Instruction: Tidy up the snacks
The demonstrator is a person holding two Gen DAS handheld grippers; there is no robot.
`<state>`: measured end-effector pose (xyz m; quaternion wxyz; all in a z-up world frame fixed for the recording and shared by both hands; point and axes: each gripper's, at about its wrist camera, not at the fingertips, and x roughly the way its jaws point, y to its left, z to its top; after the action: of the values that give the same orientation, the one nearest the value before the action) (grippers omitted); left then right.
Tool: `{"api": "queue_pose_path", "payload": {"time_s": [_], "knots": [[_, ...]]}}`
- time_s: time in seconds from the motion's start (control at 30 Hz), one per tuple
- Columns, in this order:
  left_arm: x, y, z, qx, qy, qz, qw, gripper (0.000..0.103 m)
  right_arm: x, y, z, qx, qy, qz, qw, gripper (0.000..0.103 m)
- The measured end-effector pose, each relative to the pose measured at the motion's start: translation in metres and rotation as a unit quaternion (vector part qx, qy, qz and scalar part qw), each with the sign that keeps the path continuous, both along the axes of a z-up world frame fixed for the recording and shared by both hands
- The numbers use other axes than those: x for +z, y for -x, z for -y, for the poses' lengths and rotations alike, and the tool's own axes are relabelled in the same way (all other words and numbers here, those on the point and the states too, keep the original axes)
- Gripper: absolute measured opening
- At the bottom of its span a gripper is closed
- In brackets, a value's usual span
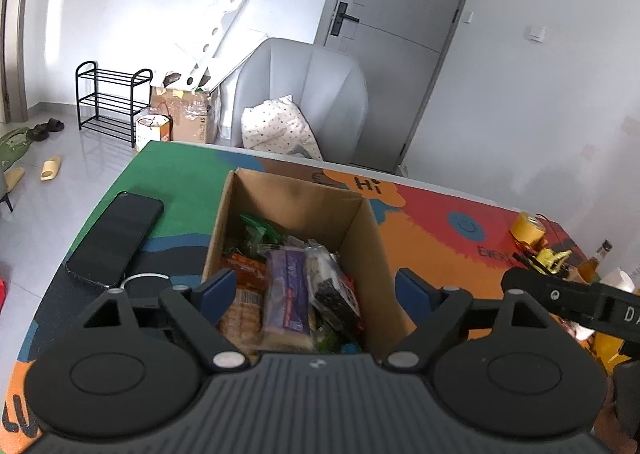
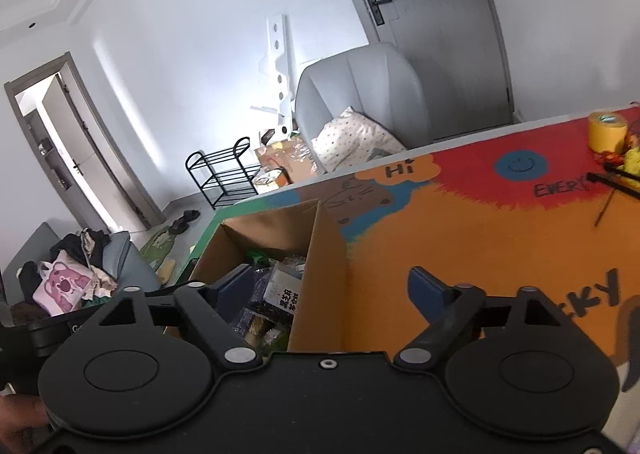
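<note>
Soft daylight is washing the white wall [image 1: 132, 5] in both views, glaring brightest left of the grey door [image 1: 400, 33]. Fisheye distortion is bending that door's edges, corners are darkening, and everything is staying fairly sharp.

You are looking at a matt brown cardboard box [image 1: 360, 238] holding glossy plastic snack wrappers [image 1: 288, 286], beside a glossy black phone [image 1: 116, 240]
</note>
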<state>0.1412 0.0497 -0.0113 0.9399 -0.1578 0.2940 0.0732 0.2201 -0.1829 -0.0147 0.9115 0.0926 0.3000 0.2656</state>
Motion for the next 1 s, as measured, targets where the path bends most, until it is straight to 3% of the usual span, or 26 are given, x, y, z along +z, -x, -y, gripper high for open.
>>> {"api": "queue_pose_path", "payload": {"time_s": [0.17, 0.57, 1.0], "knots": [[0.008, 0.015, 0.006, -0.010, -0.011, 0.009, 0.9999, 0.088, 0.007, 0.016, 0.011, -0.014, 0.007, 0.015, 1.000, 0.103], [0.021, 0.049, 0.013, -0.013, -0.032, 0.024, 0.9991, 0.103, 0.015, 0.049, 0.035, -0.036, 0.014, 0.027, 0.999, 0.103], [0.030, 0.088, 0.033, -0.033, -0.081, 0.037, 0.9954, 0.103, 0.024, 0.083, 0.063, -0.065, 0.021, 0.046, 0.997, 0.103]]}}
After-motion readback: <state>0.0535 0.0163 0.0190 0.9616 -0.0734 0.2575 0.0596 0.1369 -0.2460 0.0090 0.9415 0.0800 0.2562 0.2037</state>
